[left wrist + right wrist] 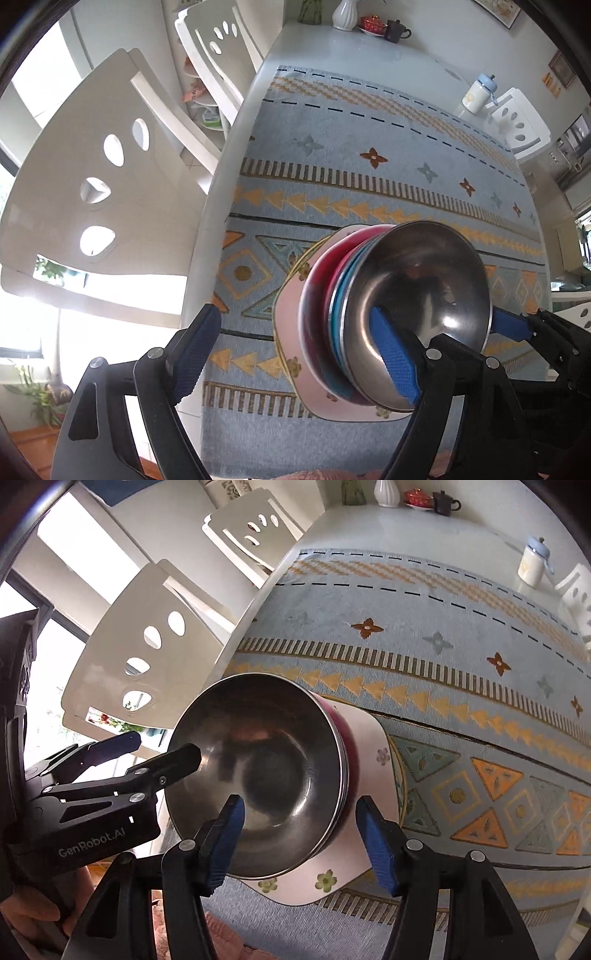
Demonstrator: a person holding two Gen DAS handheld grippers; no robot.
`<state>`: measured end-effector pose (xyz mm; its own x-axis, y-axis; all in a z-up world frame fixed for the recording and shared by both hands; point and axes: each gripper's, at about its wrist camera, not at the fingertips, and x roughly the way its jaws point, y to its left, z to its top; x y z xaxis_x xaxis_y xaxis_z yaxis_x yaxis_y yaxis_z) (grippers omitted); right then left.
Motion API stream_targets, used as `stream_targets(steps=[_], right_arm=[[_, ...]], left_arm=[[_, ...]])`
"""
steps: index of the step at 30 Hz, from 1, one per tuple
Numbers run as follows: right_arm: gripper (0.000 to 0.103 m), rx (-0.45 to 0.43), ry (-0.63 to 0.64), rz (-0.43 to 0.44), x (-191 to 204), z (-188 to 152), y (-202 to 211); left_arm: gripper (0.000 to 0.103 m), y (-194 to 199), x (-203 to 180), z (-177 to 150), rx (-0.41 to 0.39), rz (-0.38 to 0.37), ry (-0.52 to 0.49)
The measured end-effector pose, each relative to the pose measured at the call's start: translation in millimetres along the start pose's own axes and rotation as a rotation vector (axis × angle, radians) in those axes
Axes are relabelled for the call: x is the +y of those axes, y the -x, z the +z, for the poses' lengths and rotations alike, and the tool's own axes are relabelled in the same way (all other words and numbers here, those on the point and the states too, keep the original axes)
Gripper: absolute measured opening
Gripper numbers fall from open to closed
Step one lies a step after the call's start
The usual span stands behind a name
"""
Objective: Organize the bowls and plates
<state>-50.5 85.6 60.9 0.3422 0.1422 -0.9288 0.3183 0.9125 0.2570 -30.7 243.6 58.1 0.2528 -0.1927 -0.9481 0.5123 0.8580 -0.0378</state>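
1. The stack of dishes sits near the front left corner of the surface (369,48), on a patterned cloth (369,184): a steel bowl (424,288) on top, nested in a blue dish (338,310) and a red dish (314,295), all on a pink plate (288,314) with small flowers.
2. From the right wrist view the blue dish is hidden; only the steel bowl, a strip of red and the plate show.
3. How many dishes lie between bowl and plate is hard to tell, as only their rims show.
4. The left hand-held gripper (295,354) stands wide open. One blue pad (192,354) hangs clear to the left of the stack; the other (395,358) lies in front of the bowl's rim, and touch cannot be judged. It holds nothing.
5. The right hand-held gripper (306,842) is partly open, its pads (229,842) on either side of the bowl's near rim, with no grip visible.
6. The left tool's body in the right wrist view reads "GenRobot.AI".
7. At the far edge stand a white vase (345,14), a red pot (373,23), a dark cup (397,31) and a pale bottle (478,92) with a blue lid; the vase's top is cut off.
8. White chairs (110,177) stand at the left; a hand (29,912) shows only partly at the frame's lower left.
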Motion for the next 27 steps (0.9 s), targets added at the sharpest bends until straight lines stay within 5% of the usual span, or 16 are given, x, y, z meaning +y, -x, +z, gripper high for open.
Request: stream_targets(steps=[27], right_arm=[[0.061,0.014,0.013,0.020,-3.0,-3.9,-1.1]], left_arm=[[0.081,2.6,0.3,-2.5,0.005,0.028,0.028]])
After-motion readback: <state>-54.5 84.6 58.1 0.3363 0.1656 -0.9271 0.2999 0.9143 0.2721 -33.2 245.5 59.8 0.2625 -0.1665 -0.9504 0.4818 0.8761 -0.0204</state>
